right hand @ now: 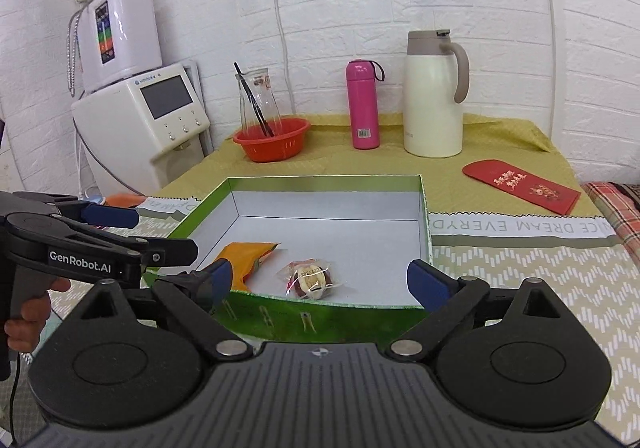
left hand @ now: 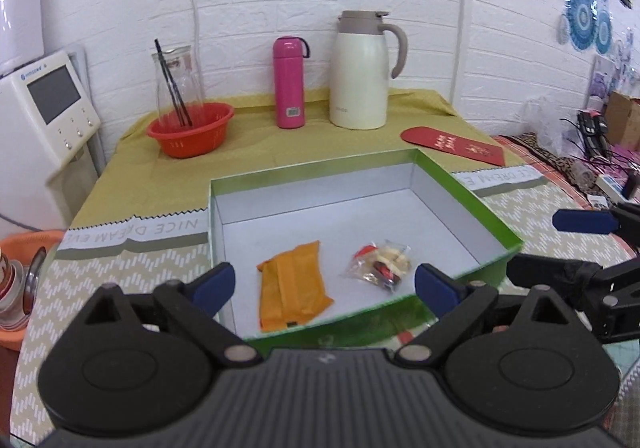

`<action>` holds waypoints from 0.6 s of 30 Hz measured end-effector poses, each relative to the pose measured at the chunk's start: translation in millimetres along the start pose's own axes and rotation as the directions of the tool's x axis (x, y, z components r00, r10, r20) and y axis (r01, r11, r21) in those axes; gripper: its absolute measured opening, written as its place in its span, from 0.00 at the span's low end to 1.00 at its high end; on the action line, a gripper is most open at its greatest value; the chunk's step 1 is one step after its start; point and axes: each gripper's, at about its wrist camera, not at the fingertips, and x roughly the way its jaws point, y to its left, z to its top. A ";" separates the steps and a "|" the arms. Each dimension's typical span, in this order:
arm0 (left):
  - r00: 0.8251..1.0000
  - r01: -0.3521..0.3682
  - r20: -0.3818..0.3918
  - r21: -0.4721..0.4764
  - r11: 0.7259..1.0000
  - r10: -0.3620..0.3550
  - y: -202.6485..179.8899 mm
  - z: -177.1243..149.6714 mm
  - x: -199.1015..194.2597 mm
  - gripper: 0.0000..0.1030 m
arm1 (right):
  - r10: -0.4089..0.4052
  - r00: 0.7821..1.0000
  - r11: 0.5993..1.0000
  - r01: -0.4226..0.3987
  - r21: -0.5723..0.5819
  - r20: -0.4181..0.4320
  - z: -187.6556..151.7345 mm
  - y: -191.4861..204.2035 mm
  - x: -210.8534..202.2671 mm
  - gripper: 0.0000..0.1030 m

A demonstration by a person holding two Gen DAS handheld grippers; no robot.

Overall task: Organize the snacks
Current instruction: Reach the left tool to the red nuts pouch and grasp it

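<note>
Since both snacks already lie on the white floor of the green box [left hand: 460, 184], the step in hand reads as finishing or checking the placement, and the safe way to do it is to lift clear without catching the near wall. An orange packet [left hand: 294, 286] lies flat toward the near-left corner, and a clear wrapped snack [left hand: 378, 262] sits just beside it to the right, apart from it and from the walls. Neither is held. The left gripper [left hand: 325, 282] hovers at the near rim with its blue fingers spread wide and nothing between them; the right gripper [right hand: 319, 280] is likewise spread and empty, low over the near wall, with the clear snack showing between its fingers. If the pieces need tidying, a light nudge from one fingertip should do, as the thin wrappers will likely slide or crinkle easily. Both tools are close together, so one should move at a time. Farther back on the yellow cloth stand a red basket [left hand: 190, 132], a pink flask [left hand: 289, 82] and a cream jug [left hand: 362, 70], with a red envelope [left hand: 452, 146] to the right, none of them near the work
</note>
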 end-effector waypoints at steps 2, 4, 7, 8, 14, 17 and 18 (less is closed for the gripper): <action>0.999 0.038 -0.002 0.035 0.999 -0.038 -13.4 -11.5 -18.4 0.93 | -0.005 1.000 1.000 0.006 -0.028 0.028 -10.1 -2.4 -25.5 1.00; 0.997 0.078 -0.010 0.061 0.995 -0.078 -26.1 -26.2 -36.0 0.93 | -0.023 0.999 0.998 0.025 -0.053 0.040 -20.3 -5.6 -47.3 1.00; 0.991 0.134 -0.033 0.076 0.988 -0.132 -42.7 -49.3 -56.8 0.93 | -0.063 0.997 0.995 0.066 -0.072 0.037 -40.3 -14.4 -76.2 1.00; 0.987 0.159 -0.042 0.073 0.985 -0.156 -47.1 -56.7 -61.7 0.93 | -0.077 0.996 0.994 0.079 -0.076 0.033 -48.7 -18.5 -85.1 1.00; 0.952 0.290 -0.121 0.049 0.956 -0.282 -78.1 -98.7 -77.3 0.93 | -0.128 0.990 0.986 0.120 -0.119 -0.063 -91.3 -39.5 -101.5 1.00; 0.925 0.353 -0.165 0.031 0.935 -0.343 -96.5 -110.3 -75.6 0.93 | -0.112 0.987 0.989 0.100 -0.107 -0.115 -105.0 -50.6 -98.4 1.00; 0.916 0.373 -0.172 0.027 0.927 -0.363 -101.8 -112.9 -74.2 0.93 | -0.104 0.986 0.991 0.092 -0.097 -0.127 -106.2 -54.2 -95.3 1.00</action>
